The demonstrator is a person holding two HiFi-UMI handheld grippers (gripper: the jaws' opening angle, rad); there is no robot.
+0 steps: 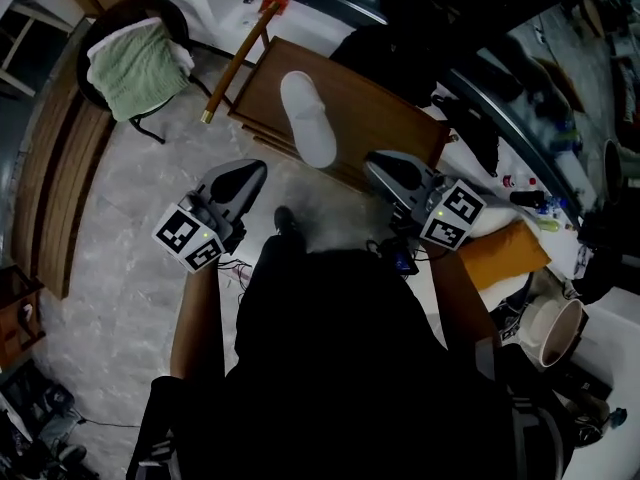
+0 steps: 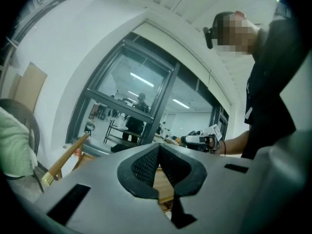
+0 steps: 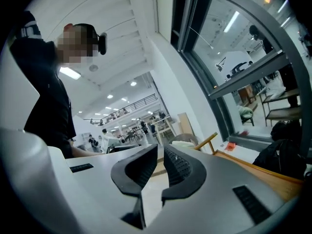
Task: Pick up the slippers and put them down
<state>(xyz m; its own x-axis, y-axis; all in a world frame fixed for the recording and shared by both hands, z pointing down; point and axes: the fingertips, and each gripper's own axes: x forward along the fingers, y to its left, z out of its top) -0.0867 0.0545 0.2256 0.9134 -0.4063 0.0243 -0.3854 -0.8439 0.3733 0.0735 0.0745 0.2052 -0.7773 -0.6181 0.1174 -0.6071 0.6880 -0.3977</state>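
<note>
One white slipper [image 1: 309, 116] lies sole-up or flat on a low brown wooden table [image 1: 380, 103] in the head view; I see no second slipper. My left gripper [image 1: 247, 176] hovers just short of the table's near left corner, its jaws together with nothing between them. My right gripper [image 1: 386, 169] hangs at the table's near right edge, also shut and empty. Both point level toward the table. In the left gripper view the left gripper [image 2: 158, 148] shows its pads meeting at the tips. The right gripper [image 3: 161, 151] holds nothing in its own view.
A round chair with a green towel [image 1: 136, 68] stands at the far left. A wooden pole [image 1: 238, 60] leans by the table's left corner. Dark clothing [image 1: 392, 40] lies behind the table. An orange pad [image 1: 502, 254] and a bowl [image 1: 548, 330] sit at the right.
</note>
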